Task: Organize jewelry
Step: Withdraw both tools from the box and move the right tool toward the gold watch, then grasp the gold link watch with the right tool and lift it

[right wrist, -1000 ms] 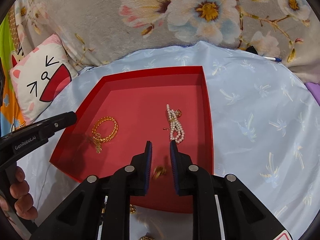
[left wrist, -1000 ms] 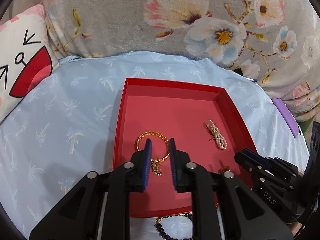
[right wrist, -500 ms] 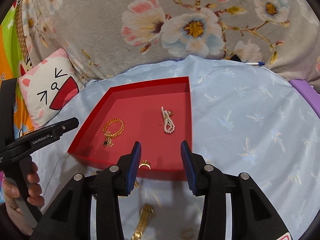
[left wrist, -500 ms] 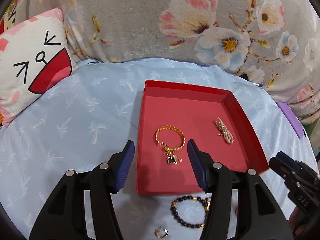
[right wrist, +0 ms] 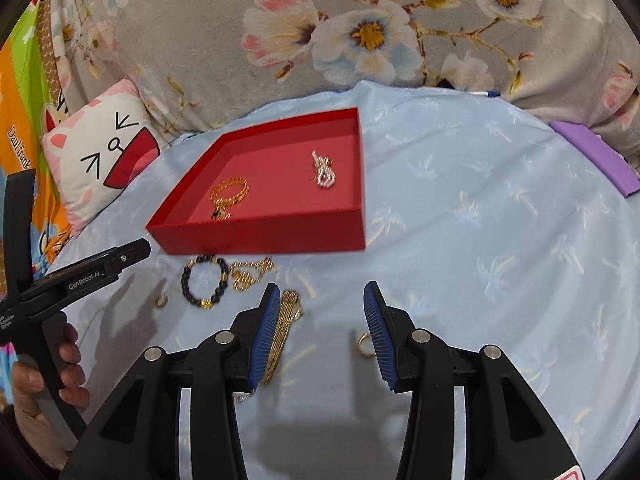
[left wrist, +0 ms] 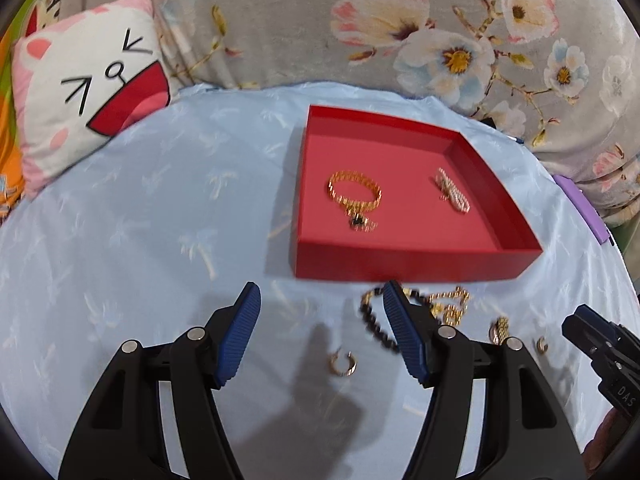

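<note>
- Plainly, in the left wrist view the left gripper (left wrist: pixel 320 332) hung with its fingers spread wide and empty over the blue cloth (left wrist: pixel 140 220). A small gold hoop earring (left wrist: pixel 342 363) lay between them on the cloth.
- The red tray (left wrist: pixel 400 266) sat ahead and held a gold bracelet (left wrist: pixel 354 194) and a pearl piece (left wrist: pixel 452 194). A black bead bracelet (left wrist: pixel 374 320) lay just outside the tray's near wall, partly hidden by the right-hand finger.
- The risk here, as I judged it: the hoop was small and flat on soft cloth, so closing fingers could pinch fabric with it or flick it away.
- In the right wrist view the right gripper (right wrist: pixel 320 332) was likewise released and held nothing. A gold chain band (right wrist: pixel 282 336) lay against its left finger and a gold ring (right wrist: pixel 364 346) just beside its right finger.
- A careless close could catch the band by its edge and drag it, or miss the ring altogether.
- This view showed what the left one hid: the whole bead bracelet, a tangled gold chain (right wrist: pixel 250 272) beside it, and the person's hand (right wrist: pixel 44 376) on the left gripper's handle.
- The left view alone showed the hoop lined up between fingers; from the right it was a blurred speck, probably the same earring.
- Five or so pieces lay outside the tray, so the sorting looked under halfway.
</note>
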`<move>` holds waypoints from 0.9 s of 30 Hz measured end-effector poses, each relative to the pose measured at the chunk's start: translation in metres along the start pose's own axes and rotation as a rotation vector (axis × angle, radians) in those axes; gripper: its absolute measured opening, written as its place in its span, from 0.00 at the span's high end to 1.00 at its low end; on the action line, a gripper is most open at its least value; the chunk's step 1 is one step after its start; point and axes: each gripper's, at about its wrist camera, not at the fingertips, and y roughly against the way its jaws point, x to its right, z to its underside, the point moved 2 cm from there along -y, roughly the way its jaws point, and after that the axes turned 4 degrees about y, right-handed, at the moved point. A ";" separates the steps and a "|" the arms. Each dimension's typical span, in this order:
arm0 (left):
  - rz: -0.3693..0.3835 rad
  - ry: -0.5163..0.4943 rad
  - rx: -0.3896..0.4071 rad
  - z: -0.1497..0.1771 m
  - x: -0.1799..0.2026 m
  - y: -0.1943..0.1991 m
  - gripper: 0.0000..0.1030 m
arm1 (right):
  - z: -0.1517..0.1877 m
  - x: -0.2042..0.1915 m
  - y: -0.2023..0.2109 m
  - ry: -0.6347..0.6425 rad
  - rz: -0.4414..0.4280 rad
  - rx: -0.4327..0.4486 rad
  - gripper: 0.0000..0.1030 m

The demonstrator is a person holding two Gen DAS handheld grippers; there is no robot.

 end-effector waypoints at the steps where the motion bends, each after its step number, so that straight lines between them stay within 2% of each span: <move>1: 0.005 0.007 -0.007 0.006 -0.003 0.000 0.40 | 0.004 -0.003 -0.002 0.001 -0.008 -0.011 0.58; 10: -0.004 0.003 -0.023 0.031 -0.008 -0.006 0.40 | 0.017 -0.026 -0.031 0.029 -0.031 -0.074 0.57; 23: 0.023 0.024 -0.035 0.034 -0.011 -0.011 0.40 | 0.001 -0.022 -0.063 0.026 -0.005 -0.108 0.58; 25: 0.026 0.024 -0.037 0.034 -0.011 -0.011 0.40 | 0.000 -0.022 -0.067 0.028 -0.001 -0.117 0.61; 27: 0.031 0.025 -0.038 0.035 -0.011 -0.011 0.40 | -0.001 -0.022 -0.070 0.031 0.000 -0.124 0.69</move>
